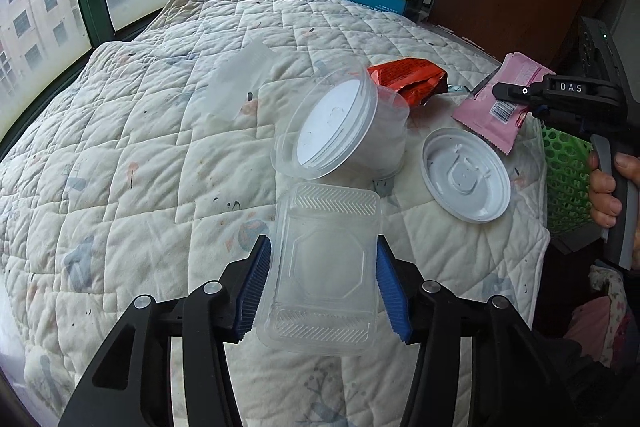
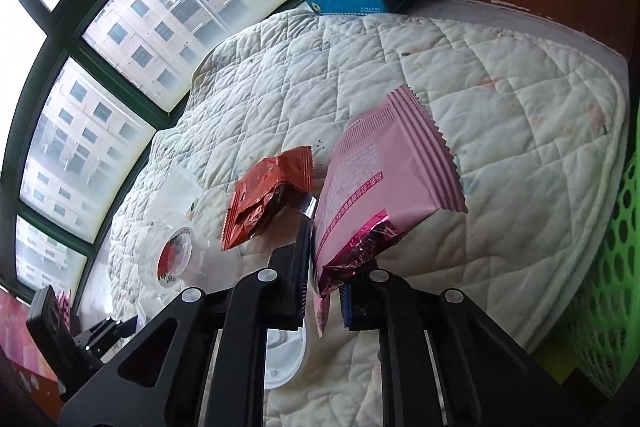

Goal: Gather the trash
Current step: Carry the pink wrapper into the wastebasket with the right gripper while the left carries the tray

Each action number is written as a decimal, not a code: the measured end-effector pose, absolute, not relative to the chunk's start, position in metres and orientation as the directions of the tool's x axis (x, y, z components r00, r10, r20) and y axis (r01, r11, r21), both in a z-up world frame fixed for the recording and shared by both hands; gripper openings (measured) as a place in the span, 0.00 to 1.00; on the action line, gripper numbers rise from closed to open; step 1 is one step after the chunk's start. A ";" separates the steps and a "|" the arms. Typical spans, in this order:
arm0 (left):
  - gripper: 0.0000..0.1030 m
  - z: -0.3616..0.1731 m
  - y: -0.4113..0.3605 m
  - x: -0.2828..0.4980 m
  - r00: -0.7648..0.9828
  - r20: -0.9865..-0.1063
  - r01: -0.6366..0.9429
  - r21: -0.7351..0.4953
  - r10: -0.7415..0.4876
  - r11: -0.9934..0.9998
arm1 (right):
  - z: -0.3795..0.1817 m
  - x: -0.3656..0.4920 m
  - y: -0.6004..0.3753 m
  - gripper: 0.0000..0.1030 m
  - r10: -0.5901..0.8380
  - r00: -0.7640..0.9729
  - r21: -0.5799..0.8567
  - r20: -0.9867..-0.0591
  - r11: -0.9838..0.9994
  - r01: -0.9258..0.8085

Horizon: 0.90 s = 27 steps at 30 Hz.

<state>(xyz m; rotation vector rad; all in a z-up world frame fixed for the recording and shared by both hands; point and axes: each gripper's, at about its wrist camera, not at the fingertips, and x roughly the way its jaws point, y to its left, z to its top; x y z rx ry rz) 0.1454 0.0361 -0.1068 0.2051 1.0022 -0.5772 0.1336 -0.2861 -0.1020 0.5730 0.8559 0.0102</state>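
Left hand-held gripper [image 1: 323, 287] grips a clear tray [image 1: 324, 267] between its blue pads, lifted off the quilted bed [image 1: 140, 167]; just ahead of it a clear tub [image 1: 340, 131] lies on its side, a white lid [image 1: 466, 175] to its right; right hand-held gripper [image 2: 324, 301] is clenched on a pink wrapper [image 2: 384, 187]; an orange wrapper [image 2: 268, 195] lies left of it; a green basket [image 2: 616, 267] sits at its right.
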 end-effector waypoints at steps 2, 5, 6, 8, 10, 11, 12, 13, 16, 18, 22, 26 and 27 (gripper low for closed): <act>0.49 -0.099 0.035 0.140 0.409 -0.832 0.546 -0.107 -0.375 0.831 | -0.096 0.127 -0.285 0.12 0.220 0.675 0.465 -0.704 0.862 0.204; 0.49 -0.087 0.031 0.132 0.414 -0.820 0.550 -0.120 -0.395 0.827 | -0.085 0.112 -0.285 0.12 0.195 0.695 0.435 -0.692 0.881 0.186; 0.49 -0.083 0.029 0.129 0.419 -0.816 0.554 -0.118 -0.398 0.824 | -0.081 0.105 -0.288 0.12 0.187 0.702 0.426 -0.687 0.886 0.181; 0.49 -0.074 0.022 0.123 0.428 -0.807 0.566 -0.112 -0.407 0.817 | -0.073 0.097 -0.291 0.12 0.172 0.714 0.413 -0.679 0.893 0.178; 0.49 -0.066 0.014 0.119 0.435 -0.799 0.578 -0.107 -0.416 0.809 | -0.066 0.088 -0.296 0.12 0.164 0.721 0.407 -0.673 0.896 0.176; 0.49 -0.063 0.010 0.117 0.437 -0.795 0.583 -0.108 -0.422 0.805 | -0.063 0.084 -0.299 0.12 0.160 0.725 0.405 -0.670 0.897 0.176; 0.49 -0.059 0.006 0.115 0.437 -0.790 0.588 -0.111 -0.430 0.801 | -0.059 0.077 -0.304 0.12 0.152 0.731 0.399 -0.666 0.900 0.177; 0.49 -0.056 0.002 0.113 0.438 -0.785 0.594 -0.113 -0.438 0.797 | -0.056 0.074 -0.306 0.12 0.147 0.734 0.396 -0.663 0.901 0.177; 0.49 -0.048 -0.015 0.108 0.438 -0.772 0.612 -0.120 -0.461 0.782 | -0.045 0.061 -0.315 0.12 0.129 0.747 0.386 -0.652 0.904 0.181; 0.49 -0.043 -0.027 0.105 0.433 -0.765 0.619 -0.132 -0.477 0.774 | -0.040 0.052 -0.322 0.12 0.113 0.758 0.378 -0.643 0.907 0.185; 0.49 -0.035 -0.049 0.098 0.421 -0.753 0.640 -0.148 -0.506 0.754 | -0.032 0.037 -0.334 0.12 0.089 0.771 0.371 -0.631 0.907 0.198; 0.49 -0.027 -0.071 0.091 0.411 -0.744 0.660 -0.156 -0.527 0.735 | -0.023 0.023 -0.346 0.11 0.069 0.787 0.371 -0.613 0.904 0.210; 0.49 -0.025 -0.076 0.090 0.409 -0.742 0.666 -0.156 -0.531 0.730 | -0.020 0.019 -0.350 0.11 0.064 0.792 0.374 -0.608 0.903 0.213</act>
